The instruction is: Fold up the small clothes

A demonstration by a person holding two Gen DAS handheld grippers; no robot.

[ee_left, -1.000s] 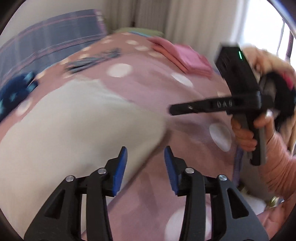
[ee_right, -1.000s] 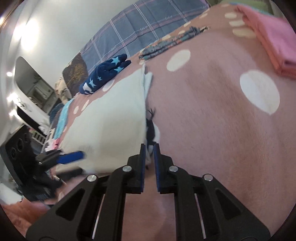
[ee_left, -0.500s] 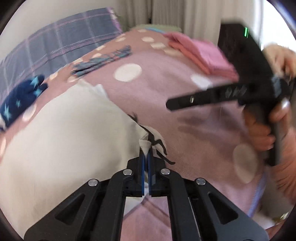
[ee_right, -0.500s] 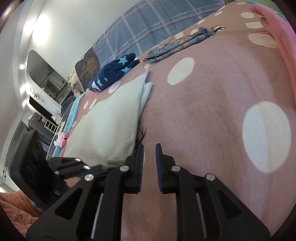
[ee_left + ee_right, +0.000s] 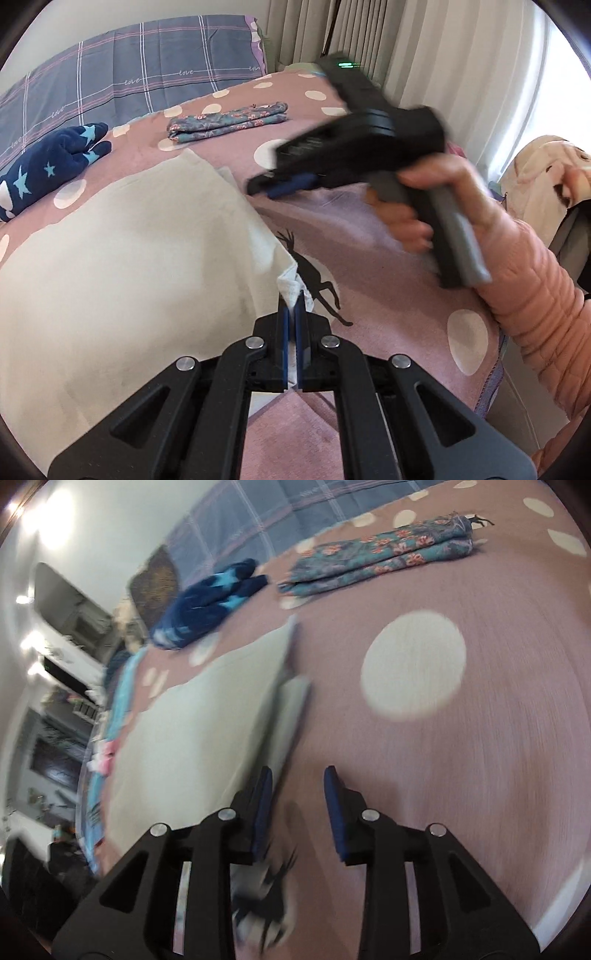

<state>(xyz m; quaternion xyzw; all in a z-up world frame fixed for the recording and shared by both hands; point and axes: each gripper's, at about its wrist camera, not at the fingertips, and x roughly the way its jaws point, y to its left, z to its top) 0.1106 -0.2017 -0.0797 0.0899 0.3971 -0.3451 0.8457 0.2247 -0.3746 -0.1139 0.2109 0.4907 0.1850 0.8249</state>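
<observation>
Left fingers [image 5: 286, 321]: now pressing together on the corner of the cream garment [image 5: 129, 251], spread a second ago.
Right fingers [image 5: 263, 805]: opening, nothing between them, having left that corner.
Garment: lying on the pink bedspread [image 5: 480, 757], ready for folding.

Cream garment [image 5: 122, 236]: soft matt cloth, smooth, faint creases. Bedspread [image 5: 369, 258]: matt pink cloth, fine-napped, white dots. Left gripper [image 5: 294, 310]: matt black plastic, bright metal pivot pins, blue rubbery pads. Floral garment [image 5: 380, 554]: thin printed cloth. Starred navy garment [image 5: 48, 166]: fleecy cloth. Sleeve [image 5: 535, 310]: quilted peach fabric, slight sheen.
</observation>
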